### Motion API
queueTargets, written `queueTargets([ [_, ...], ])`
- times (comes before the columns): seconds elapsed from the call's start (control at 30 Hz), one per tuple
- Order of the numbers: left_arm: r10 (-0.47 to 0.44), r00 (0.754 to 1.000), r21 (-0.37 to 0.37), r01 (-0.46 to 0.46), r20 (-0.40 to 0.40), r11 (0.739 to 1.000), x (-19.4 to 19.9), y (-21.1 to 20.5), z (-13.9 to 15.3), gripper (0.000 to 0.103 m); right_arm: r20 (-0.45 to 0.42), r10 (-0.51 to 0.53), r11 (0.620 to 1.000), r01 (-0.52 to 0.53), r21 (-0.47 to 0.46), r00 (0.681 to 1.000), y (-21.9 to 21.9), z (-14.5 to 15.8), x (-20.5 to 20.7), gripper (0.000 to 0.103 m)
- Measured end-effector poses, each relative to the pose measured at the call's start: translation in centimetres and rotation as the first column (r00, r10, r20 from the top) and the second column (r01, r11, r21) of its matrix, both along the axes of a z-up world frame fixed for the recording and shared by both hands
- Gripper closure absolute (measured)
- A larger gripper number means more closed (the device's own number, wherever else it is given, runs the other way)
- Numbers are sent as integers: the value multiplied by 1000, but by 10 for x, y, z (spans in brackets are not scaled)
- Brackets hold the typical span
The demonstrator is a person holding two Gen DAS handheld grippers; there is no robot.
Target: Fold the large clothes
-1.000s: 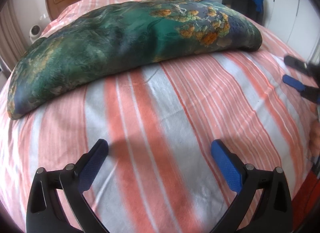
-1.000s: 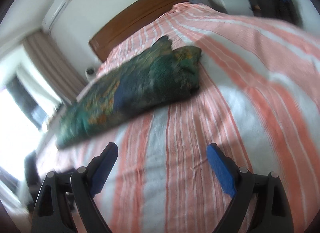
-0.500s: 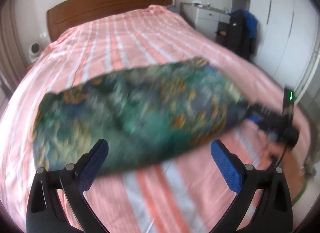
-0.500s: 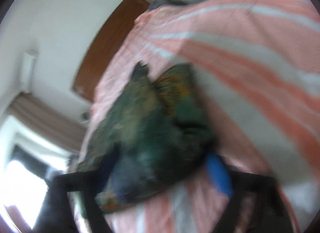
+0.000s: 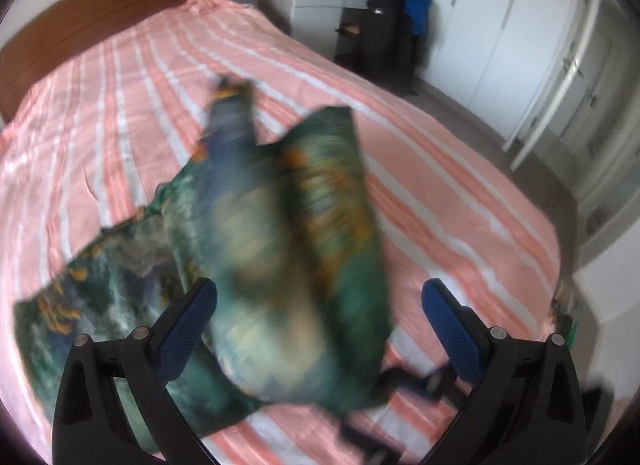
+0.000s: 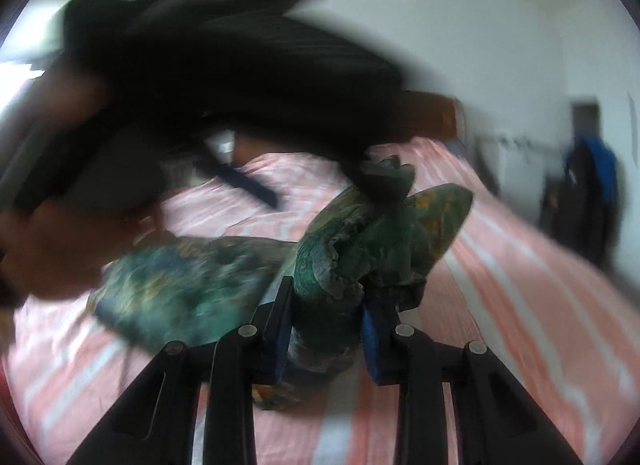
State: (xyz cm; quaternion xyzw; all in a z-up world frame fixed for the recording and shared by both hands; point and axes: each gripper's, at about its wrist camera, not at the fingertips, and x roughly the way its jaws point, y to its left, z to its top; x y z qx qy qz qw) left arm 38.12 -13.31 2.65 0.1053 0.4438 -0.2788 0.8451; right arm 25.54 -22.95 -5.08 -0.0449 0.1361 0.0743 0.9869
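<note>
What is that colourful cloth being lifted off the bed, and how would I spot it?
Find the big bed with pink and white stripes and a wooden headboard. The garment is bunched up near its foot, with the right gripper closing on a fold of it. Its glossy dark green print, with blue and orange patches, matches nothing else there.

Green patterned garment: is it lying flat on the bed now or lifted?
Partly lifted. The right gripper, jaws closing, has the green patterned garment bunched between its pads; the other end trails on the striped bedspread.
</note>
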Motion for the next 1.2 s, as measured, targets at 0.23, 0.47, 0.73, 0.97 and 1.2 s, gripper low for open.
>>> queueTargets([
  [0.23, 123, 990, 224, -136, 73, 965, -2, 14, -19, 72, 70, 145, 967, -126, -220, 987, 68, 0, -25, 82],
  [0.47, 287, 957, 5, -288, 47, 958, 18, 120, 17, 82, -8, 242, 969, -242, -48, 970, 58, 7, -51, 11],
  [0.73, 533, 845, -40, -531, 52, 846, 18, 282, 8, 82, -170, 181, 983, -177, 43, 969, -8, -46, -67, 9],
  [0.97, 704, 709, -26, -706, -45, 708, 14, 377, -65, 83, -284, 149, 984, -115, 133, 947, -29, -78, -59, 9],
  [1.2, 732, 675, -16, -736, -92, 677, 12, 403, -134, 82, -340, 113, 989, -72, 131, 934, -39, -88, -49, 9],
])
